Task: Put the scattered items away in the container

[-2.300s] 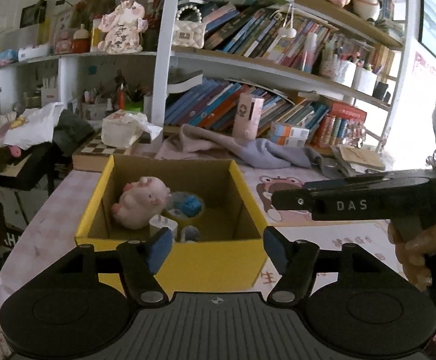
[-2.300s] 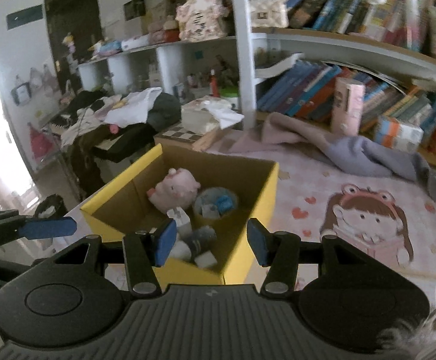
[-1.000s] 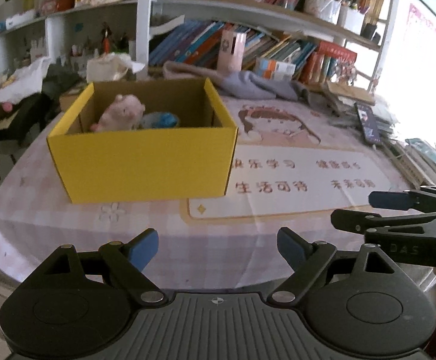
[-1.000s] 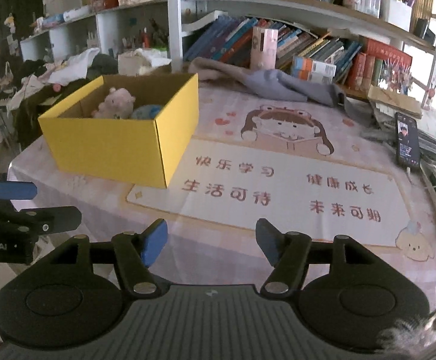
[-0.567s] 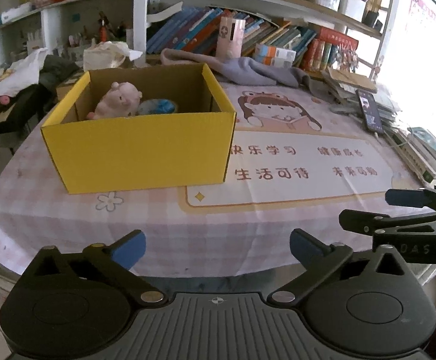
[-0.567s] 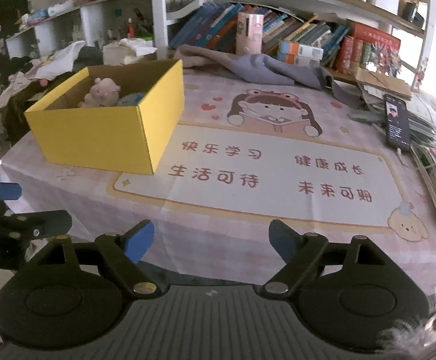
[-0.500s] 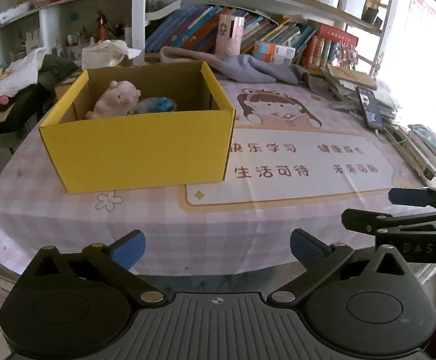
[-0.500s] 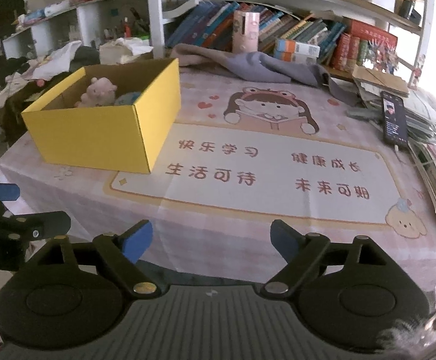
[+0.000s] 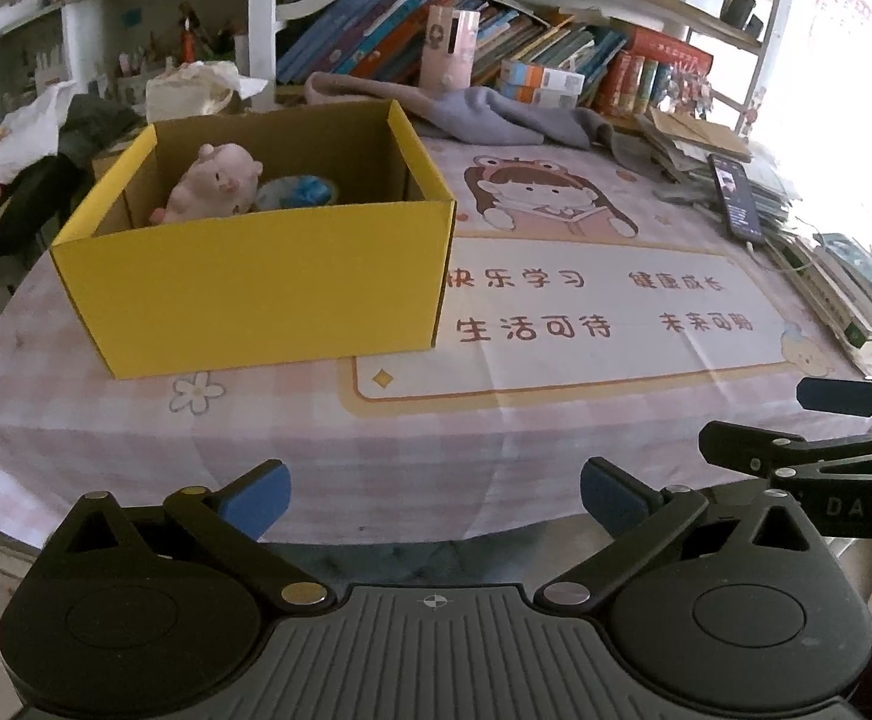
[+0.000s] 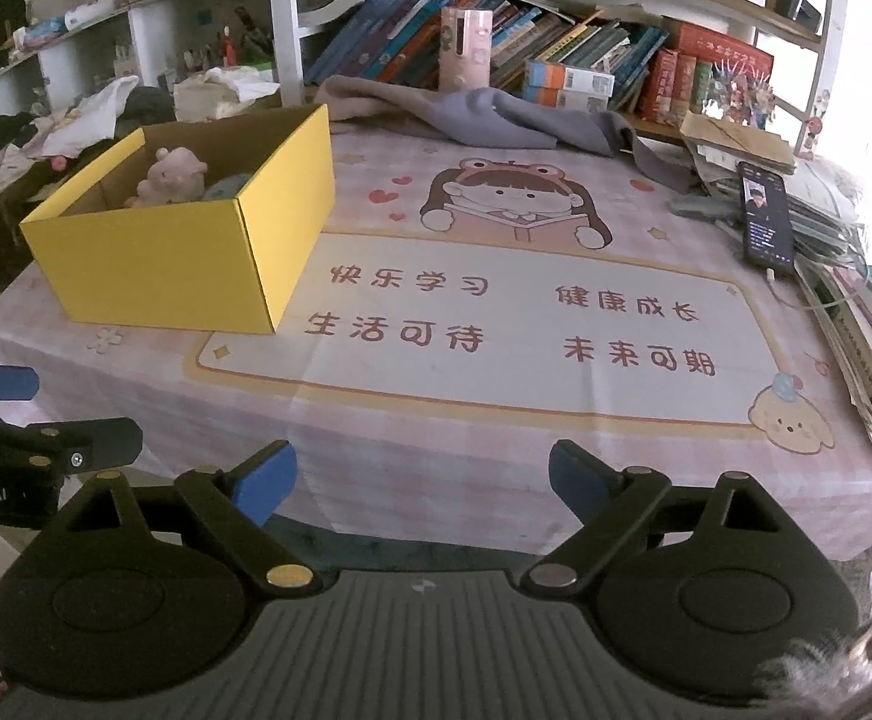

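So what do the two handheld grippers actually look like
Both are matte black plastic with a ribbed grey top plate, round side housings and brass-coloured pivot screws. The left gripper and right gripper have blue-padded fingertips. White lettering marks their sides.

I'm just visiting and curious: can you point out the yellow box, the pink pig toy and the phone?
Box [image 9: 267,282], left wrist view, its yellow front wall.
Pig [image 9: 213,189], left wrist view, its pink body inside the box.
Phone [image 10: 766,219], right wrist view, its dark screen.

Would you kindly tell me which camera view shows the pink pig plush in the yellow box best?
The left wrist view: the pink pig plush appears larger, face visible above the yellow box wall. The right wrist view shows it smaller and from the side.
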